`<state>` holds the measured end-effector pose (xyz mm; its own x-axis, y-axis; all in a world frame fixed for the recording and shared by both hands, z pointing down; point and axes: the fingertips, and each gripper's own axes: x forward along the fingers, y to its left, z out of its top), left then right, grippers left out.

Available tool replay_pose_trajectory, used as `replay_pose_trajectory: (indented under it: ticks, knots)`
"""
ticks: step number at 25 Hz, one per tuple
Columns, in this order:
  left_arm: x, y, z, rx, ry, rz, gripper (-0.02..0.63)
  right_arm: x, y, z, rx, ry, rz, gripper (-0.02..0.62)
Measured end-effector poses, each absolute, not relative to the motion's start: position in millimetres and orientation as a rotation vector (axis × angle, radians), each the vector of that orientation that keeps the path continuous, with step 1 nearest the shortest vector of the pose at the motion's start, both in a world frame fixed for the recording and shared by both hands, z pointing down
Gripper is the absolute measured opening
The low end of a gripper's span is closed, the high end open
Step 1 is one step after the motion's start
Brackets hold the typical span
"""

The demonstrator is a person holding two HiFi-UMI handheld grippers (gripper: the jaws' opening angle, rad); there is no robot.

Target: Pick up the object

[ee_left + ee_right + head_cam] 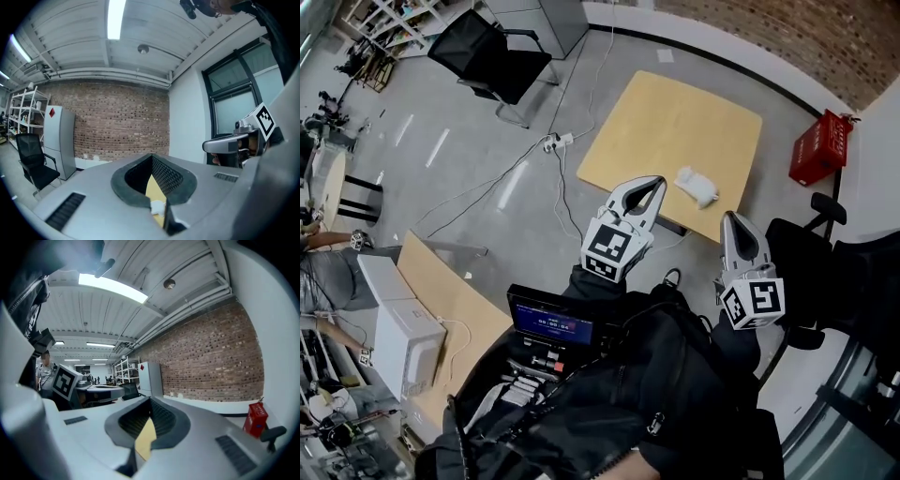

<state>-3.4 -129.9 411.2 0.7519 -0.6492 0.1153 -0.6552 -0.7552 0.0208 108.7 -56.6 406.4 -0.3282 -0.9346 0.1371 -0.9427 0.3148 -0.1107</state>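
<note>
A small white crumpled object (696,186) lies near the front edge of a light wooden table (675,122). Both grippers hang in the air short of that table edge and hold nothing. My left gripper (658,182) is just left of the object, its jaws meeting at the tips. My right gripper (732,218) is below and right of the object, also shut. In the left gripper view the white object (158,206) and the table (154,187) show through the gap behind the closed tips of the left gripper (151,155). The right gripper view shows only a strip of table (146,439) there.
A red box (821,147) stands on the floor right of the table. A black office chair (483,52) and cables with a power strip (555,142) lie to the far left. A small screen (551,323) sits near my body, a black chair (811,262) at my right.
</note>
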Motion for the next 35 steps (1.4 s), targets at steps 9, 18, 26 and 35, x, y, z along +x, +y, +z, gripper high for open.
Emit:
replay_pose_trajectory:
  ticks: [9,18,26,35]
  knots:
    - [37.4,-169.8,416.5,2.895,-1.099,0.241,-0.003,156.0,-96.0,427.3,1.785,-2.505,0.332,0.006]
    - [57.5,-202.2,434.9,2.851,-1.148,0.319,-0.003,186.4,-132.3,454.6,1.745,-2.511,0.413,0.006]
    - [60.8,-215.7,455.7,2.785,-1.192,0.383,-0.003,205.5,-157.9,478.1,1.694,-2.496,0.474,0.006]
    - [43.5,-228.1,491.1,2.685,-1.201,0.442,-0.003,202.0,-173.7,514.2,1.634,-2.429,0.511,0.006]
